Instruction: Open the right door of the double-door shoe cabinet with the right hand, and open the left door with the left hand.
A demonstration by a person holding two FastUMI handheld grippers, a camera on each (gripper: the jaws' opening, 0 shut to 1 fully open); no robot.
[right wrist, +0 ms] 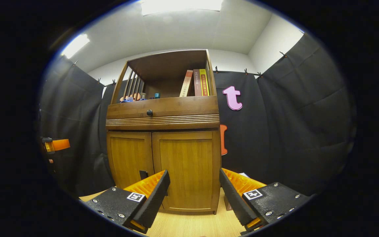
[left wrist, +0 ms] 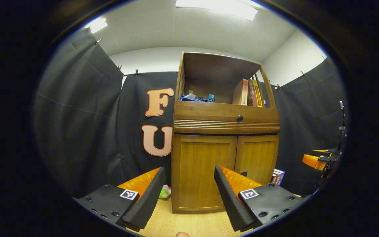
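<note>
- We take the shoe cabinet (left wrist: 224, 144) as our landmark: it stands on the wooden floor (left wrist: 189, 223) against the black cloth wall, with an open shelf on top, a drawer with a round knob (left wrist: 240, 118) below it, and the two doors lowest.
- Both doors look closed and flush with the cabinet front. In the left gripper view the left door (left wrist: 197, 171) faces us squarely and the right door (left wrist: 257, 158) sits beyond it; in the right gripper view the right door (right wrist: 186, 168) is the one straight ahead.
- Our left gripper (left wrist: 189, 194) hangs in front of the cabinet's left door, apart from it, its jaws released and spread wide with nothing between them.
- Our right gripper (right wrist: 194, 194) hangs in front of the right door, also apart from it, jaws likewise spread and empty.
- A small dark handle (right wrist: 143, 174) shows low near the seam between the doors; we cannot tell which door it belongs to.
- We judge the task to be at its start: approach only, no door opened yet.
- The next move, as we read it, calls for the right gripper to close in on the right door's inner edge or handle near the seam, pinch it, and pull outward in an arc about the hinges on the cabinet's outer side.
- Books (left wrist: 248, 93) and small items rest on the cabinet's upper shelf, well clear of the doors.
</note>
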